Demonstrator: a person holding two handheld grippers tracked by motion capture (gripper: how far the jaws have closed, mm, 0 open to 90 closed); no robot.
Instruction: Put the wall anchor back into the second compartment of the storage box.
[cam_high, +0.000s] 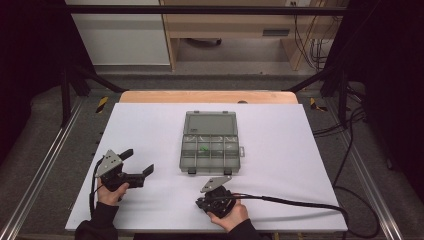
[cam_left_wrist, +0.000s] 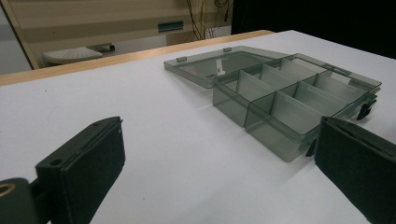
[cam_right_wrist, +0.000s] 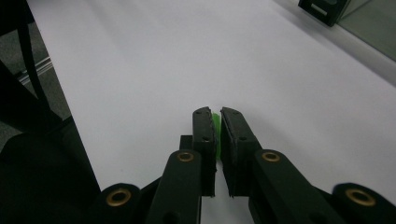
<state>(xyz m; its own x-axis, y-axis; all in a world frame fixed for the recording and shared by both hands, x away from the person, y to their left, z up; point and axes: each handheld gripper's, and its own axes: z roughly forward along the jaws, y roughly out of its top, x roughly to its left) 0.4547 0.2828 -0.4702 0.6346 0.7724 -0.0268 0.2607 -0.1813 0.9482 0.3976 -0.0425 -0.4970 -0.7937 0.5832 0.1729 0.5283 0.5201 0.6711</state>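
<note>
A smoky clear compartment box (cam_high: 210, 159) lies open mid-table, its lid (cam_high: 210, 122) flat behind it. One compartment holds a small green piece (cam_high: 204, 148). My right gripper (cam_right_wrist: 218, 116) is shut on another small green piece (cam_right_wrist: 216, 127), which shows as a thin sliver between the pads, low over the white table. In the high view this right gripper (cam_high: 202, 204) sits just in front of the box. To the left of the box, my left gripper (cam_high: 138, 161) stands open and holds nothing. The left gripper view looks between the wide jaws of the left gripper (cam_left_wrist: 219, 154) at the box (cam_left_wrist: 289, 100).
The white tabletop (cam_high: 150, 125) ends in a wooden strip at the back. Metal rails run along both sides. A black cable (cam_high: 300, 202) trails right from my right gripper. The box's black latch (cam_right_wrist: 327, 9) shows at the top right of the right gripper view.
</note>
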